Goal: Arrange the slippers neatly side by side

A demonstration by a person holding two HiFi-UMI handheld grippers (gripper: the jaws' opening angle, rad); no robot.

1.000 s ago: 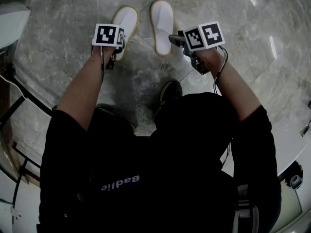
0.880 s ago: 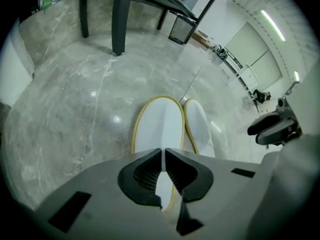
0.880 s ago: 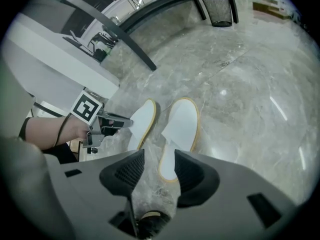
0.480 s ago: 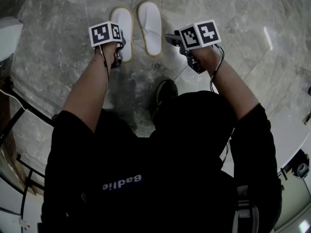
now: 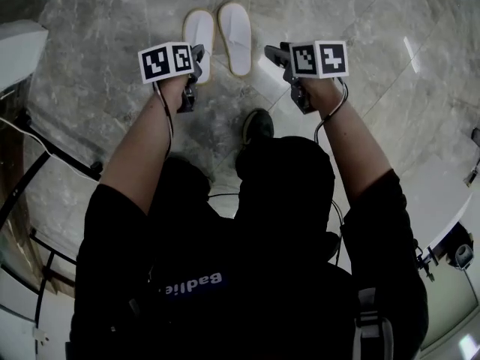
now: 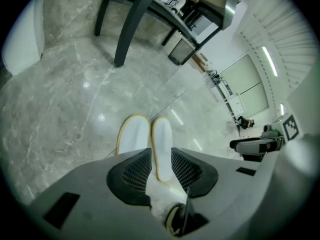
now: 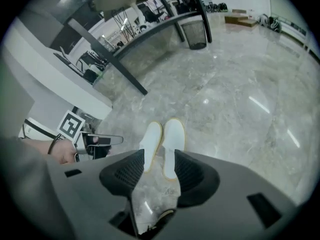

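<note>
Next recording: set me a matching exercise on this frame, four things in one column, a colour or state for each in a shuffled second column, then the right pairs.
Things:
1. slippers
2. right gripper
3. shoe
4. floor

Colour or state:
A. grey veined stone
B. jaws apart, nothing held
C. white with yellowish edging, lying side by side
D. dark, close in front of the person's body

Pairs: 1-C, 2-B, 3-D, 4-A
</note>
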